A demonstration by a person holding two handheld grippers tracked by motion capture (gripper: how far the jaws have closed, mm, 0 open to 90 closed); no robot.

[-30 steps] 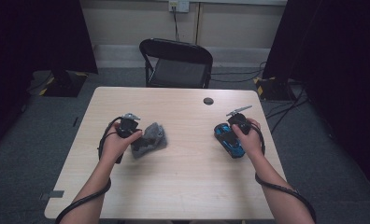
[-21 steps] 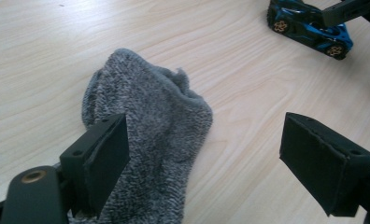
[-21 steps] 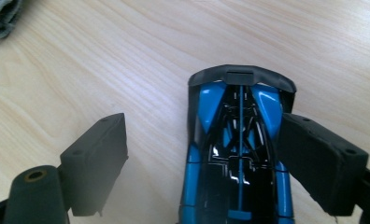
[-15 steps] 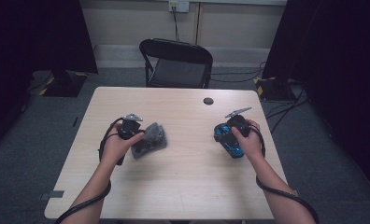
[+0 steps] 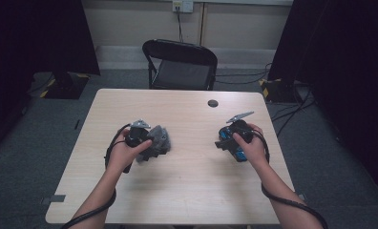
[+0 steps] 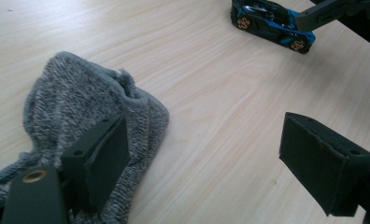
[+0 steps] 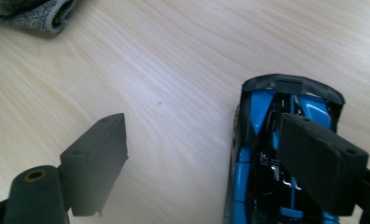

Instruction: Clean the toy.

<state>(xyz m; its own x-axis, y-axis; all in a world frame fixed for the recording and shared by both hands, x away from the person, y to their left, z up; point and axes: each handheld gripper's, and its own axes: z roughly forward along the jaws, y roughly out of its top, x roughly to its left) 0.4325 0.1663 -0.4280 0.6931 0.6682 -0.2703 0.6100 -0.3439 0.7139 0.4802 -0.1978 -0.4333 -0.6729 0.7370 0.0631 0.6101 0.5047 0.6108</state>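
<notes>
Both grippers stand open, the left gripper (image 6: 220, 154) over the grey cloth (image 6: 75, 116), the right gripper (image 7: 216, 163) over the blue toy car (image 7: 262, 154) (nothing gripped yet), so closing comes next.

Bare table (image 5: 192, 143) between grey cloth (image 5: 156, 143) and toy car (image 5: 235, 148).

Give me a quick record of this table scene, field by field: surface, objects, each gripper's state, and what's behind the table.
surface: light wooden table
cloth: grey knitted fabric piece, crumpled, under the left gripper's one jaw
car: blue and black toy car, under the right gripper's one jaw
left gripper: open, holds nothing
right gripper: open, not clamped on the car
small item: dark round disc near the far edge
behind table: black folding chair
</notes>
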